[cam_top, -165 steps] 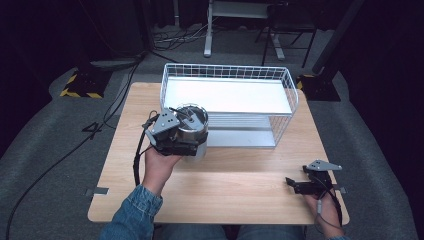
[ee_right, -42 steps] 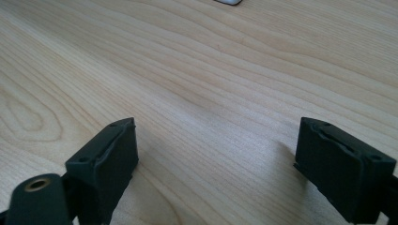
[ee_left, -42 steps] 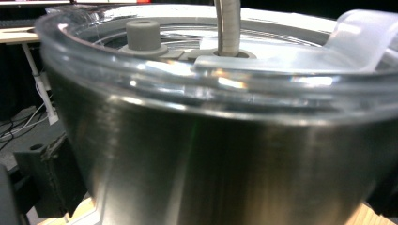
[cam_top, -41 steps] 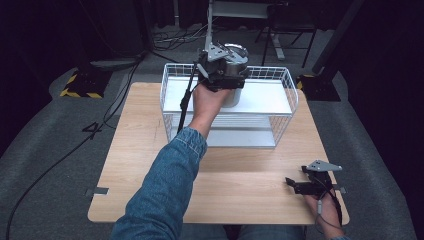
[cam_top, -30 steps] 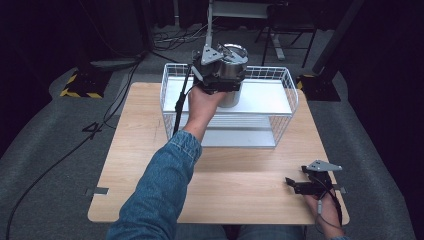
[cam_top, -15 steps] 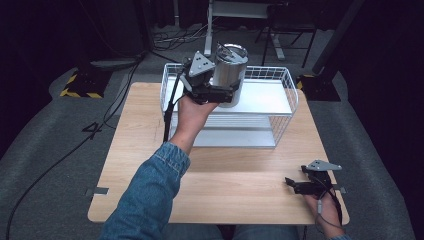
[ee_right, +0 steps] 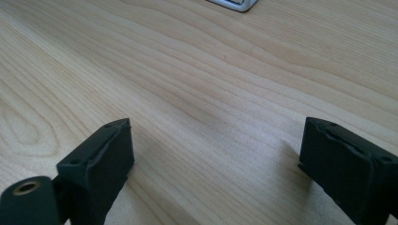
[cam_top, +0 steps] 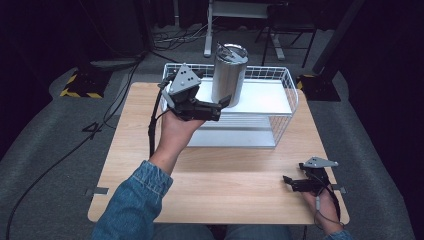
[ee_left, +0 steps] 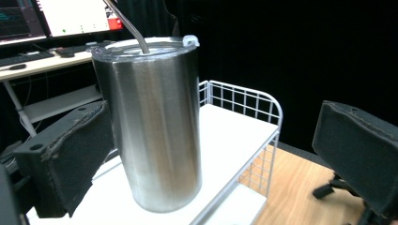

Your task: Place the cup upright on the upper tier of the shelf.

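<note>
A steel tumbler [cam_top: 229,75] with a clear lid and a metal straw stands upright on the white shelf of a white wire rack [cam_top: 286,80] at the table's back. My left gripper [cam_top: 220,108] is open at the tumbler's left front, low against its base. In the left gripper view the tumbler [ee_left: 157,136] stands between the spread jaws of the left gripper [ee_left: 211,150]: the left pad is close beside it, the right pad well apart. My right gripper [cam_top: 289,183] rests open on the table at the front right, and the right gripper [ee_right: 213,154] has bare wood between its jaws.
The wooden table [cam_top: 235,190] has open room in front of the rack. The rack's wire rim [ee_left: 244,96] rises around the shelf. A black cable [cam_top: 151,131] hangs from my left gripper. Behind the table stand a desk frame [cam_top: 240,10] and dark floor.
The left gripper carried the tumbler from the table up onto the rack's shelf, then opened and drew back to the left. The tumbler now stands free. The right gripper has not moved.
</note>
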The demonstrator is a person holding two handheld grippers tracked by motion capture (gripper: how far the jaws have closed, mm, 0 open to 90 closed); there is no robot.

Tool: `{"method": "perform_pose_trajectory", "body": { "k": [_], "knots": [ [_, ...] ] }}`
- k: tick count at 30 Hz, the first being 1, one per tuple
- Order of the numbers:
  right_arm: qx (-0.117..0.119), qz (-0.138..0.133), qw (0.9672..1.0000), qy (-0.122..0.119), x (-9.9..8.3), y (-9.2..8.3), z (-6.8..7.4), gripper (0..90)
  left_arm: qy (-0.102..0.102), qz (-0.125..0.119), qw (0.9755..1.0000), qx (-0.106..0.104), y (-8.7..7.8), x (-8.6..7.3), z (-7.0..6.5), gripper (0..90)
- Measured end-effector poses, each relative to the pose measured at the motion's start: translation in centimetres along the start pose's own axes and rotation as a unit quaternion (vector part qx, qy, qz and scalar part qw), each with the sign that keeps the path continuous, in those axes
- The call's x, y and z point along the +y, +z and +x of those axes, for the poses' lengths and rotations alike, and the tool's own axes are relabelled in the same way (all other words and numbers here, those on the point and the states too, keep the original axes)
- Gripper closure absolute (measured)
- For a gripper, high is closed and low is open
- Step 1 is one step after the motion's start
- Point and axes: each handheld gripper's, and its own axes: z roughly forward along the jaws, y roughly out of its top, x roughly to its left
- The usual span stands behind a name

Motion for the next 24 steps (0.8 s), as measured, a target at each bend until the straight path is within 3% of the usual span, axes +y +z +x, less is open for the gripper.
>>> {"method": "perform_pose_trajectory", "body": {
  "k": [5, 12, 16, 20, 24],
  "knots": [
    [0.002, -0.001, 1.0000, -0.001, 0.2, 0.2, 0.0, 10.4, -0.003, -0.001, 1.0000, -0.008, -1.9, -0.4, -0.2, 0.0],
    [0.002, 0.000, 1.0000, -0.001, 0.2, 0.2, 0.0, 10.4, -0.011, -0.005, 0.9999, -0.004, -4.6, -1.5, -0.1, 0.0],
    [0.002, 0.000, 1.0000, -0.001, 0.2, 0.2, 0.0, 10.4, -0.010, -0.003, 0.9999, 0.000, -5.8, -2.3, 0.4, 0.0],
    [0.002, 0.000, 1.0000, -0.001, 0.2, 0.2, 0.0, 10.4, -0.022, 0.000, 0.9998, -0.002, -7.0, -3.4, 1.2, 0.0],
    [0.002, 0.000, 1.0000, -0.001, 0.2, 0.2, 0.0, 10.4, -0.017, 0.010, 0.9998, 0.007, -7.9, -4.5, 1.6, 0.0]
  ]
}}
